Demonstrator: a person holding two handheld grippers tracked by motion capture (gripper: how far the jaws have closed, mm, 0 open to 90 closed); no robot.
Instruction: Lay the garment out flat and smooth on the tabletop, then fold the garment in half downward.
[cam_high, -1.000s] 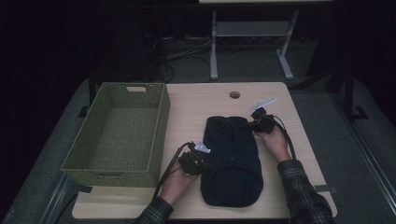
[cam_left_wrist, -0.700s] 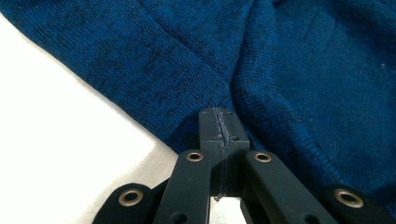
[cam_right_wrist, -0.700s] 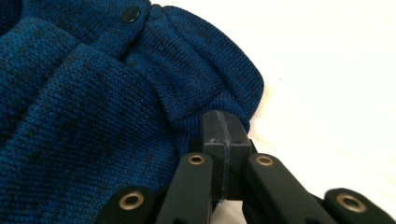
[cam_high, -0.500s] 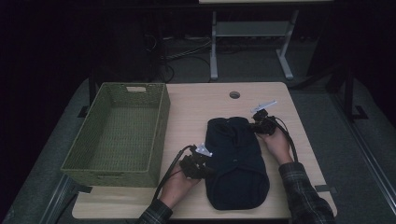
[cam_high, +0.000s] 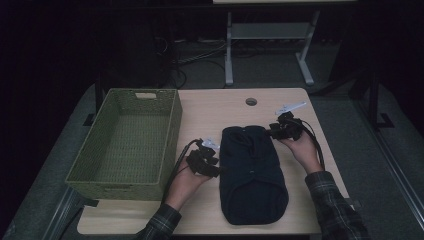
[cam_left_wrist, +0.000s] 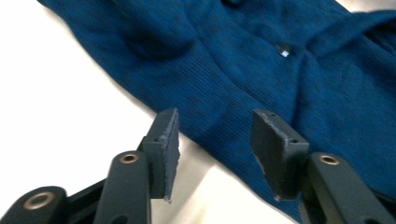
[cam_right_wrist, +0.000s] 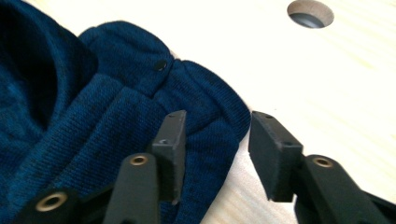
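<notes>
Basket (cam_high: 131, 140) walls off the table's (cam_high: 220, 107) 9 o'clock side; sweater (cam_high: 252, 175) fills centre; bare strip at 12 o'clock.

Legible text, labels, brands, numbers, signs: none. No readable marking found on any item or surface in the three views.

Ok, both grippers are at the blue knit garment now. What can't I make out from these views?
- Blue knit garment, high view: dim light turns it near black, so folds and buttons are lost.
- Garment, left gripper view: cut off by the top and right edges; its full shape is hidden.
- Green basket, high view: the near wall hides the floor just behind it.
- Left gripper, right gripper, high view: too small to judge the jaw gap.
</notes>
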